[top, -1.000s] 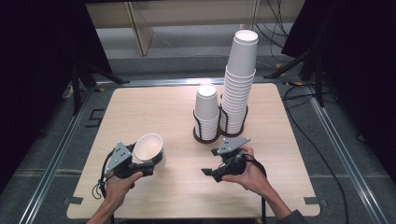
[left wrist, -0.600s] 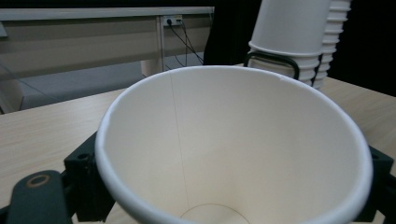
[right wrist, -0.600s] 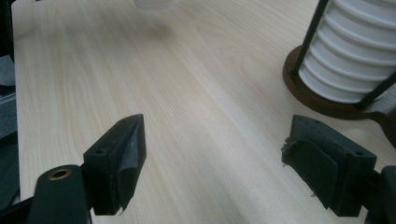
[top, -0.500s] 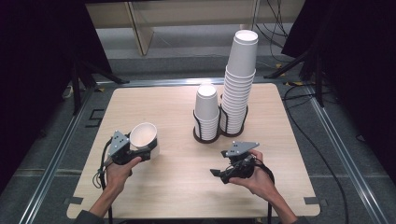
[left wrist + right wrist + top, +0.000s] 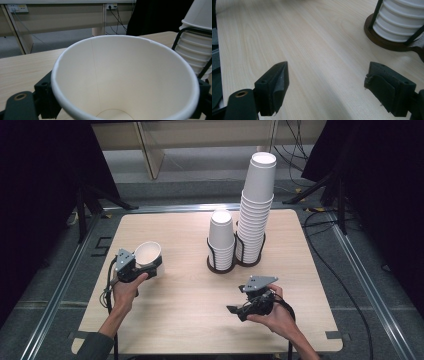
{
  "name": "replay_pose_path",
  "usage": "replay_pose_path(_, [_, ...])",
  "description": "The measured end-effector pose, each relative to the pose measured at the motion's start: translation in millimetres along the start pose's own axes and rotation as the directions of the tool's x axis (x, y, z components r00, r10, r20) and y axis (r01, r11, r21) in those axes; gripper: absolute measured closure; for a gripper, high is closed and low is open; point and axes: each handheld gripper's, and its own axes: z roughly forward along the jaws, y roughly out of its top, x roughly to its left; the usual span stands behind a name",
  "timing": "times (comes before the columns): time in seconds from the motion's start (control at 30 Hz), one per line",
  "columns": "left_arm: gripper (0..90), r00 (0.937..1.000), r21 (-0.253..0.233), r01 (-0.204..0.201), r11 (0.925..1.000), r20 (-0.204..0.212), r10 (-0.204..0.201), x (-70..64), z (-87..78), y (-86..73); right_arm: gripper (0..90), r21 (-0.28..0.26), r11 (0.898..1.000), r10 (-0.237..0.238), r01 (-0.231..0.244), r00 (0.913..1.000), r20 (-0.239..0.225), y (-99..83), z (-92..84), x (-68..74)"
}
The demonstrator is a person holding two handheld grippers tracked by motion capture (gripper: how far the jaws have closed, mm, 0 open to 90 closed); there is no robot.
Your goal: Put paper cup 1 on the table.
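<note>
Paper cup sits clamped in the left tool, jaws narrowed on its lower wall from both sides; in the left tool view the cup has black jaws flanking its sides. Cup is tilted, open mouth up and slightly toward the cup holder, long axis leaning off upright. It is held above the tabletop, well to the left of the holder, base apparently off the wood, though contact is hard to tell.

Right tool is wide and empty, low over the tabletop just in front of the holder; its own view shows both jaws spread with bare wood between and the holder base up ahead.

Holder carries two stacks: the short stack on its left ring, the tall stack on its right ring.

Step, as I read it: a single cup in carry, away from the stacks. Next move likely calls for levelling the axis to vertical, lowering until the base is flat on the tabletop, then easing the jaws apart without tipping it. Thin wall, so a light squeeze; crushing or toppling is the risk.
</note>
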Motion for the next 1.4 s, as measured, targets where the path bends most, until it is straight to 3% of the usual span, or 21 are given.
replay_pose_path(0.2, [12.7, 0.9996, 0.006, 0.022, 0.9997, -0.016, -0.022, 9.7, 18.5, 1.8, 19.0, 0.007, 1.000, -0.002, 0.002, 1.0000, -0.004, -0.7, 2.7, -0.5])
replay_pose_path(0.47, [12.5, 0.9985, 0.016, 0.009, 0.9998, -0.054, -0.008, 17.2, 43.8, 2.7, 19.0, 0.019, 1.000, -0.012, 0.012, 0.9999, 0.001, -1.5, 4.2, -0.3])
replay_pose_path(0.6, [12.4, 0.9965, 0.018, 0.023, 0.9996, -0.080, -0.022, 23.8, 57.0, -1.7, 19.0, 0.018, 1.000, -0.014, 0.014, 0.9999, -0.004, -1.4, 4.1, -0.1])
replay_pose_path(0.77, [12.0, 0.9957, 0.034, 0.010, 0.9994, -0.093, -0.007, 28.0, 64.8, -4.4, 19.0, 0.013, 0.999, -0.034, 0.034, 0.9994, -0.010, -1.2, 4.9, -0.3])
replay_pose_path(0.87, [11.5, 0.9956, 0.040, 0.017, 0.9991, -0.093, -0.014, 30.6, 69.2, -8.3, 19.2, 0.020, 1.000, -0.016, 0.016, 0.9997, -0.016, -1.3, 5.5, 1.6])
replay_pose_path(0.97, [11.1, 0.9958, 0.020, 0.013, 0.9997, -0.091, -0.011, 30.4, 71.5, -11.4, 19.3, 0.021, 1.000, -0.018, 0.018, 0.9997, -0.019, -1.1, 5.6, 2.5])
replay_pose_path(1.07, [10.1, 0.9963, 0.031, -0.005, 0.9995, -0.085, 0.008, 29.6, 71.3, -12.6, 19.2, 0.017, 0.999, -0.042, 0.042, 0.9990, -0.014, -0.8, 6.1, 1.3])
replay_pose_path(1.2, [10.6, 0.9969, 0.056, -0.020, 0.9983, -0.076, 0.024, 29.6, 72.2, -16.8, 19.3, 0.022, 1.000, -0.022, 0.022, 0.9996, -0.020, -0.9, 5.7, 2.8])
replay_pose_path(1.4, [11.9, 0.9982, 0.064, -0.006, 0.9979, -0.059, 0.010, 31.0, 66.9, -21.5, 19.5, 0.023, 0.999, -0.025, 0.026, 0.9994, -0.023, -1.1, 5.6, 2.6])
